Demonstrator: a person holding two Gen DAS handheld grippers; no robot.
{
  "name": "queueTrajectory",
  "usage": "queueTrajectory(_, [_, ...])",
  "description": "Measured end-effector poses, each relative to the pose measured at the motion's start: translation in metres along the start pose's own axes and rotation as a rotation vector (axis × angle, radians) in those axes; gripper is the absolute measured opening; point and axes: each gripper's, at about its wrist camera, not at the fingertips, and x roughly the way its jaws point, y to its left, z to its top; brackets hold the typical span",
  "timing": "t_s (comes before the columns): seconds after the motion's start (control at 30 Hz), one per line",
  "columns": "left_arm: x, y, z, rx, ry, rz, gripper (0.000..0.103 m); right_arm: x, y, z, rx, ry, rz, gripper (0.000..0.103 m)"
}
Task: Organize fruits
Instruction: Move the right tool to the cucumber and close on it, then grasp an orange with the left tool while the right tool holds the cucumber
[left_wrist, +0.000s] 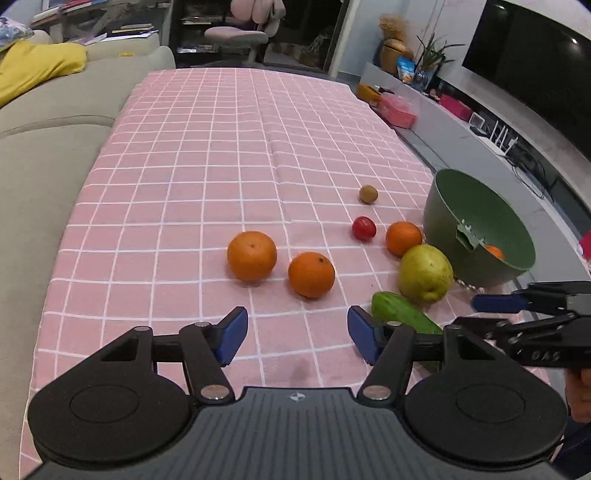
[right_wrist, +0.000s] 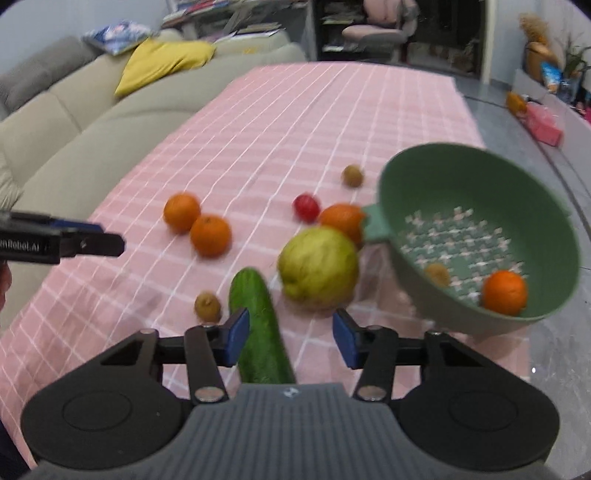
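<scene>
Here, largest first.
Room: a beige sofa (right_wrist: 74, 122) with a yellow cushion (right_wrist: 162, 62) runs along the table's left side; a pink office chair (left_wrist: 243, 26) stands past the far end, and a dark TV screen (left_wrist: 535, 62) hangs at 2 o'clock in the left wrist view.
Table: covered by a pink checked cloth (left_wrist: 203, 155), with fruit scattered over its near right part.
Bowl: a green colander bowl (right_wrist: 480, 177) sits at the cloth's right edge, at 3 o'clock in the right wrist view. Inside lie one orange (right_wrist: 504, 291) and one small brown fruit (right_wrist: 437, 275), apart from each other.
Cucumber: the cucumber (right_wrist: 258, 325) lies on the cloth, its near end between the right gripper's fingers.
Pear: a yellow-green pear (left_wrist: 424, 273) rests just beside the bowl, near the cucumber's far end.
Loose oranges: two oranges (left_wrist: 252, 256) (left_wrist: 311, 274) sit near each other at mid-table; a third (left_wrist: 403, 238) lies between the pear and the bowl.
Small fruit: a red tomato (left_wrist: 364, 228) sits at 9 o'clock from the third orange; one brown kiwi (left_wrist: 368, 194) lies beyond it, another (right_wrist: 207, 306) just left of the cucumber.
Left gripper (left_wrist: 297, 334): fingers spread wide over bare cloth, holding nothing.
Right gripper (right_wrist: 290, 338): fingers spread, straddling the cucumber's near end; one blue pad (right_wrist: 236, 338) is close against it, though contact cannot be told.
</scene>
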Motion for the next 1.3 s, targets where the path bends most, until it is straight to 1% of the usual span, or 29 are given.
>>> queueTrajectory(0.1, [0.003, 0.000, 0.002, -0.001, 0.008, 0.018, 0.074, 0.010, 0.009, -0.002, -0.037, 0.021, 0.031, 0.044])
queueTrajectory(0.2, [0.009, 0.006, 0.003, -0.047, 0.020, 0.011, 0.074, 0.013, 0.018, -0.001, -0.070, 0.035, 0.047, 0.044])
queueTrajectory(0.27, [0.010, 0.005, 0.003, -0.053, 0.018, 0.008, 0.074, 0.018, 0.021, -0.002, -0.087, 0.047, 0.048, 0.041])
queueTrajectory(0.37, [0.012, -0.002, 0.002, -0.017, 0.008, 0.019, 0.074, 0.027, 0.022, -0.003, -0.094, 0.069, 0.046, 0.039])
queueTrajectory(0.5, [0.015, -0.010, 0.002, 0.014, 0.011, 0.002, 0.075, 0.037, 0.022, -0.003, -0.113, 0.084, 0.015, 0.039])
queueTrajectory(0.6, [0.019, -0.016, -0.001, 0.041, 0.021, -0.007, 0.076, 0.045, 0.018, -0.004, -0.110, 0.116, -0.001, 0.039])
queueTrajectory(0.67, [0.022, -0.020, -0.003, 0.058, 0.028, -0.008, 0.076, 0.049, 0.016, -0.006, -0.106, 0.130, 0.002, 0.038])
queueTrajectory(0.8, [0.026, -0.026, -0.005, 0.076, 0.033, -0.017, 0.076, 0.050, 0.019, -0.006, -0.142, 0.135, 0.001, 0.036])
queueTrajectory(0.93, [0.030, -0.031, -0.007, 0.088, 0.041, -0.029, 0.076, 0.048, 0.013, -0.005, -0.120, 0.152, 0.008, 0.036])
queueTrajectory(1.07, [0.033, -0.038, -0.010, 0.125, 0.046, -0.039, 0.076, 0.046, 0.010, -0.007, -0.120, 0.164, 0.013, 0.036])
queueTrajectory(1.17, [0.034, -0.041, -0.008, 0.168, 0.027, -0.016, 0.076, 0.043, 0.007, -0.009, -0.120, 0.175, 0.014, 0.036])
queueTrajectory(1.2, [0.034, -0.040, -0.005, 0.187, 0.016, 0.008, 0.076, 0.042, 0.007, -0.010, -0.120, 0.179, 0.013, 0.036])
queueTrajectory(1.23, [0.033, -0.036, 0.000, 0.193, -0.005, 0.048, 0.076, 0.041, 0.006, -0.010, -0.121, 0.183, 0.013, 0.036])
queueTrajectory(1.3, [0.032, -0.025, 0.009, 0.173, -0.049, 0.104, 0.076, 0.039, 0.004, -0.012, -0.120, 0.188, 0.014, 0.036])
